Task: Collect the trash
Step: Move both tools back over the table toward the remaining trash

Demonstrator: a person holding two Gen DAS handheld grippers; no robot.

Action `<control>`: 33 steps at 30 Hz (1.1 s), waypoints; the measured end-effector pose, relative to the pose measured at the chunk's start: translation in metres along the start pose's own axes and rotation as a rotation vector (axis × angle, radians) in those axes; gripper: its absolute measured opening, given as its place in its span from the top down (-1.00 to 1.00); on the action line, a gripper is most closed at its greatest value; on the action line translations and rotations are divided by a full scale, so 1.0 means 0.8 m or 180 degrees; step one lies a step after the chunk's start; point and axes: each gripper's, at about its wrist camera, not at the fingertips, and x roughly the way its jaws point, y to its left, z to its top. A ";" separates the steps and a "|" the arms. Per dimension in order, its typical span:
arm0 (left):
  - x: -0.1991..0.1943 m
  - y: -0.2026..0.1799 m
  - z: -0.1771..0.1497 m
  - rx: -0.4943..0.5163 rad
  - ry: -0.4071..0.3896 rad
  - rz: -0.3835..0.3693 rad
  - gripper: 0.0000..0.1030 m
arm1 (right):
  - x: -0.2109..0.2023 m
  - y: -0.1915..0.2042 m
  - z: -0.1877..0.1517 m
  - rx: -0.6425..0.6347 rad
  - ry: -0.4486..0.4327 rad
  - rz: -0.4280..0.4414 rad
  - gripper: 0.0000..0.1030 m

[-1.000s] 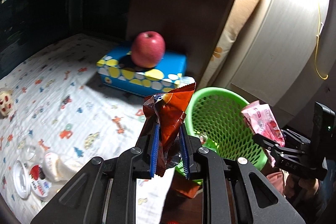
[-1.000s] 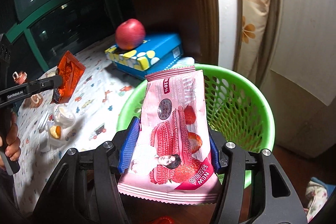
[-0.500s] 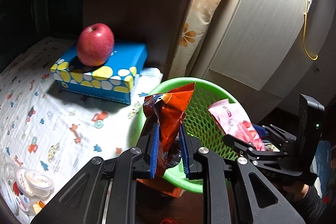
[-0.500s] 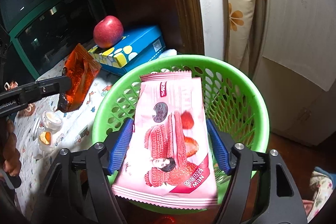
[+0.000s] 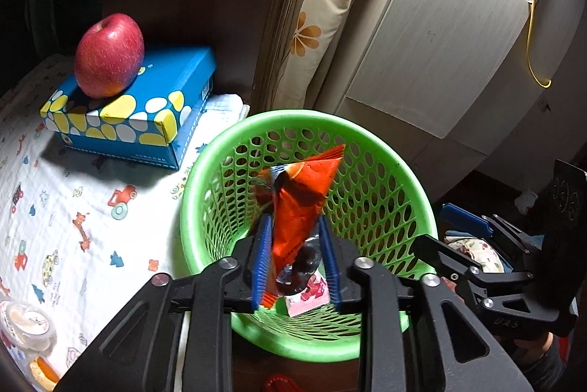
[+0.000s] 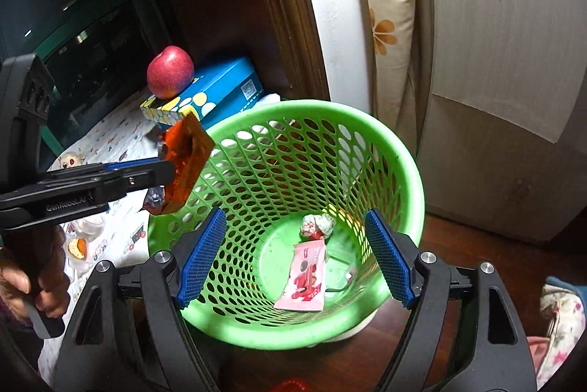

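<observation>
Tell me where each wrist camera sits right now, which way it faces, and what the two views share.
Left wrist: on the left gripper, facing down over the green basket; its fingers are opening around the orange wrapper; the right gripper shows at right.
Right wrist: on the right gripper, looking down into the basket at the pink wrapper; its fingers are opening, with nothing between them; the left gripper and a hand show at left.
Shared: basket, both wrappers, apple, blue box.
</observation>
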 end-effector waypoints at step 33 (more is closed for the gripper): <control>-0.200 0.245 -0.140 -0.1241 -0.0414 0.1292 -0.36 | 0.014 0.190 -0.008 -0.0723 0.0109 0.0724 -0.60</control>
